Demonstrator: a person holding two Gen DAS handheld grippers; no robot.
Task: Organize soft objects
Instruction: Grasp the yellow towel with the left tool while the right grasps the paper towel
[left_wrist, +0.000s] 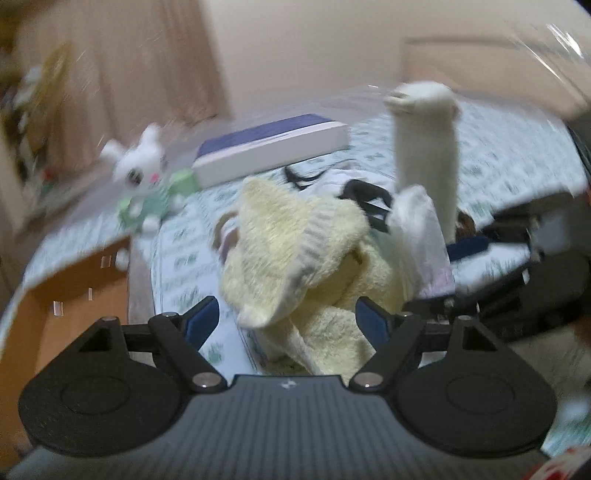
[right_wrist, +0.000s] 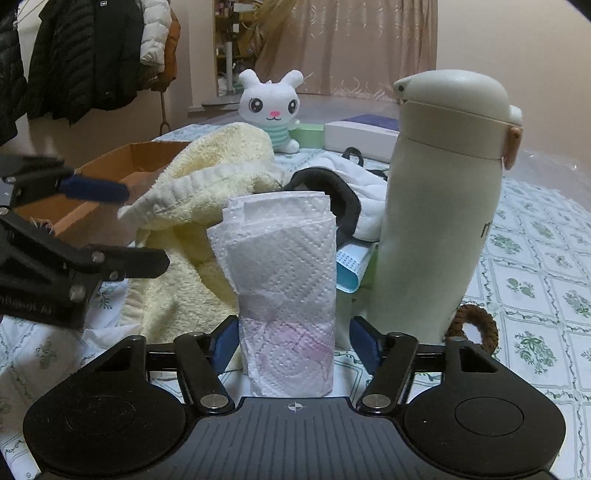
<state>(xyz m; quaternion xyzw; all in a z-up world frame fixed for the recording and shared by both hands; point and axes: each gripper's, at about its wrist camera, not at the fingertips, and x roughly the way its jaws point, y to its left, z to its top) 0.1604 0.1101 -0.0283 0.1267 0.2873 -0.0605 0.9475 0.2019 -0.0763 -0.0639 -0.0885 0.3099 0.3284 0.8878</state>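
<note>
A pale yellow fluffy towel (left_wrist: 295, 254) lies crumpled on the patterned tablecloth; it also shows in the right wrist view (right_wrist: 192, 229). My left gripper (left_wrist: 288, 321) is open with its blue pads on either side of the towel's near folds. My right gripper (right_wrist: 291, 343) has a folded white paper towel (right_wrist: 288, 295) standing between its blue pads, which stand apart from it. A white bunny plush (right_wrist: 271, 107) sits at the back, also in the left wrist view (left_wrist: 140, 177). A white cloth with a black strap (right_wrist: 343, 195) lies behind the paper towel.
A tall cream flask (right_wrist: 439, 206) stands right of the paper towel. An open cardboard box (right_wrist: 110, 173) is at the left, also in the left wrist view (left_wrist: 70, 295). A white and blue box (left_wrist: 273, 144), a face mask (right_wrist: 351, 266) and a brown hair tie (right_wrist: 476, 325) lie around.
</note>
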